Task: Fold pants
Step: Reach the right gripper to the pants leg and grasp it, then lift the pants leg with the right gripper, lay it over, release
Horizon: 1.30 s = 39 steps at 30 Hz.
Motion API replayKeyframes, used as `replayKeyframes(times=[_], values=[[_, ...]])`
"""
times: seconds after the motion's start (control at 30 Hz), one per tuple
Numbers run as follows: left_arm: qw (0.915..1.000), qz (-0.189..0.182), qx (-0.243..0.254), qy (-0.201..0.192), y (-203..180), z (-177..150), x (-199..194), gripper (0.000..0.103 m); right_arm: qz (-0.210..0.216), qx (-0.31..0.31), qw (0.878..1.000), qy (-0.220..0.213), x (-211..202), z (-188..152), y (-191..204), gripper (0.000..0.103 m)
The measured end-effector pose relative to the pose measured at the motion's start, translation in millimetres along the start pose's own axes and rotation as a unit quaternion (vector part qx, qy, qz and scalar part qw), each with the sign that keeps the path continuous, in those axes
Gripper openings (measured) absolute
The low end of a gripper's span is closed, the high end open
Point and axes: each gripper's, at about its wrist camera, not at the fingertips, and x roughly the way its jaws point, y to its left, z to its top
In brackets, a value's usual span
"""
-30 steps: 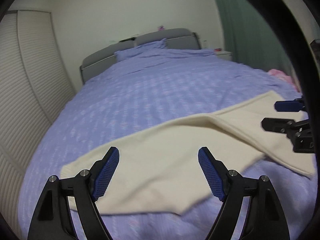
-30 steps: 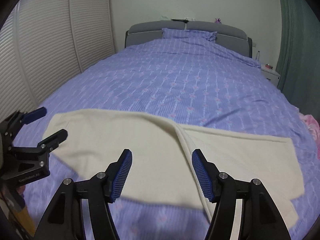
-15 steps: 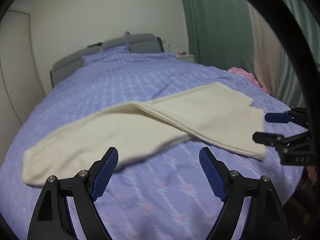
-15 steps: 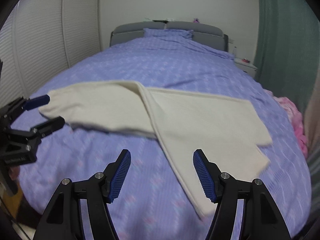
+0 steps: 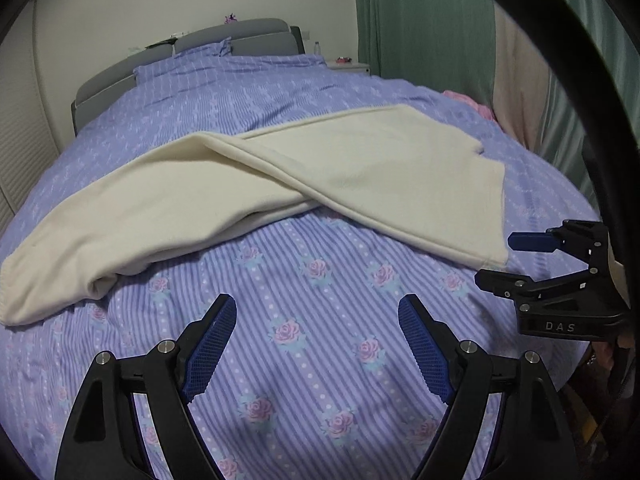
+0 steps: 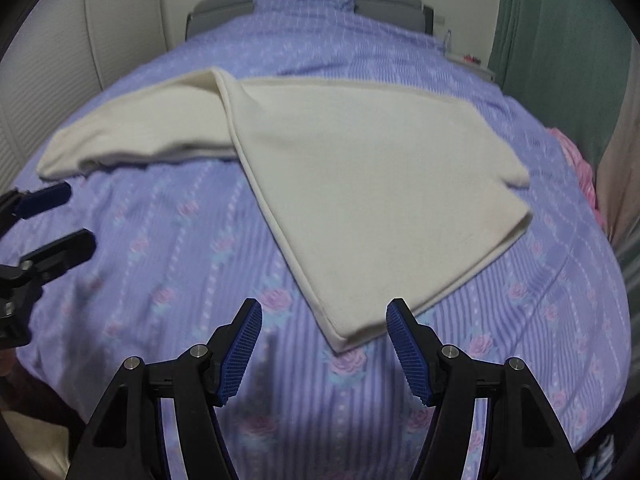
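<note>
Cream pants (image 5: 248, 184) lie spread across the purple floral bedspread (image 5: 320, 320), one part folded over the other in a shallow V. They also show in the right wrist view (image 6: 360, 184), with one corner (image 6: 340, 340) pointing at me. My left gripper (image 5: 316, 320) is open and empty, above bare bedspread short of the pants. My right gripper (image 6: 322, 328) is open and empty, its jaws on either side of that near corner, not touching it. Each gripper shows in the other's view: the right one (image 5: 508, 258) and the left one (image 6: 72, 220).
The bed has a grey headboard (image 5: 224, 40) and a pillow (image 6: 304, 2) at the far end. A green curtain (image 5: 420, 28) and a pink item (image 6: 576, 168) are on the right. A white slatted wardrobe (image 6: 52, 60) stands on the left.
Both grippers have pulled back toward the foot of the bed and away from the pants. The pants lie farther ahead; both grippers stay open and empty.
</note>
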Motion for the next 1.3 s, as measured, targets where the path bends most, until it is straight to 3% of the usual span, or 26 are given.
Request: replayKeyframes(times=[0.3, 0.37, 0.47, 0.6, 0.8, 1.0, 1.3], values=[[0.9999, 0.000, 0.005, 0.016, 0.6, 0.3, 18.4, 0.083, -0.075, -0.071, 0.995, 0.013, 26.5, 4.9, 10.4, 0.062], [0.9998, -0.001, 0.007, 0.020, 0.4, 0.9, 22.5, 0.083, -0.071, -0.086, 0.994, 0.020, 29.7, 5.7, 11.4, 0.041], [0.9997, -0.002, 0.009, 0.020, 1.9, 4.1, 26.4, 0.083, -0.058, -0.088, 0.994, 0.020, 24.9, 9.6, 9.6, 0.019], [0.9998, -0.002, 0.013, 0.016, 5.1, 15.1, 31.9, 0.083, -0.070, -0.074, 0.994, -0.039, -9.0, 29.0, -4.1, 0.014], [0.9999, 0.007, 0.012, -0.003, 12.3, 54.1, 45.0, 0.083, -0.146, -0.051, 0.981, -0.116, -40.3, 107.1, -60.2, 0.013], [0.9985, 0.019, 0.038, -0.034, 14.2, 116.1, 69.2, 0.083, -0.184, -0.017, 0.977, -0.111, -12.5, 201.8, -115.6, 0.013], [0.9939, 0.045, 0.086, -0.053, 14.8, 185.3, 125.2, 0.083, -0.234, -0.021, 0.968, -0.091, 46.4, 281.8, -158.5, 0.013]])
